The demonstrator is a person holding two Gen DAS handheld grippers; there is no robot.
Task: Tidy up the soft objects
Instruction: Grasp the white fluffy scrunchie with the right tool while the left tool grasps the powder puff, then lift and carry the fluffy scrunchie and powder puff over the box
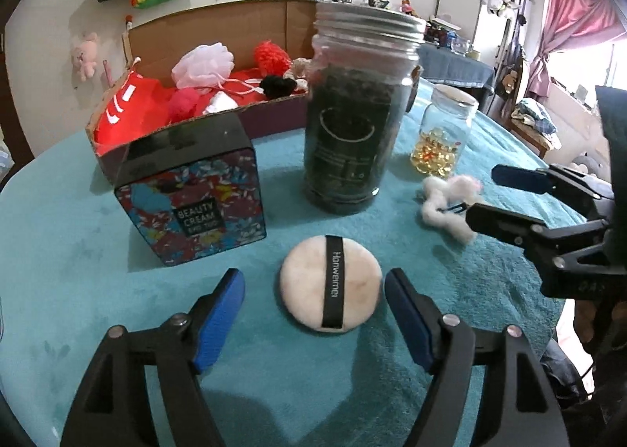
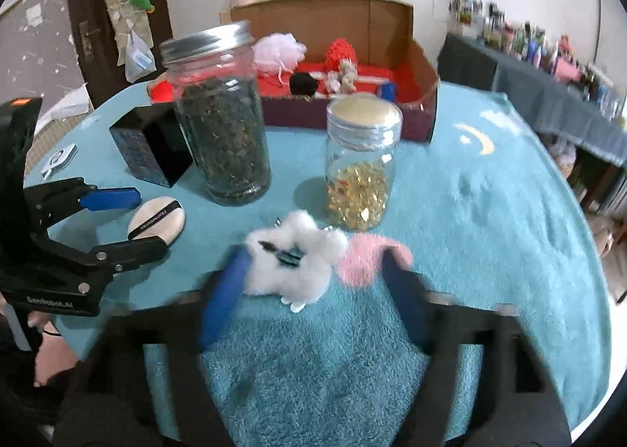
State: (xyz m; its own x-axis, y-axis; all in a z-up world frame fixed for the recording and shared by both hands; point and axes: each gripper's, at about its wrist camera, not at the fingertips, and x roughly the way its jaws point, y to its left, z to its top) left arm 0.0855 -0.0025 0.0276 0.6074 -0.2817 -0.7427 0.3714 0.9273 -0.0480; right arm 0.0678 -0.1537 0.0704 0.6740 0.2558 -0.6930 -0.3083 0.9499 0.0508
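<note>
The round cream velvety powder puff (image 1: 330,283) lies flat on our teal plush surface (image 1: 78,251) near its front edge, between the spread left hand-held gripper (image 1: 314,315); our right hand-held gripper (image 2: 313,298) gapes around a fluffy white-and-pink hair clip (image 2: 309,259).

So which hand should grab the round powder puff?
Probably the left. The left hand-held gripper is open with the powder puff lying right between its fingers, while the right hand-held gripper straddles the fluffy white-and-pink clip instead.

Both the left gripper (image 1: 315,290) and the right gripper (image 2: 313,278) have black angular frames with silver rivets and blue finger pads (image 1: 219,319). White "GenRobot.AI" lettering marks the left one's base.
</note>
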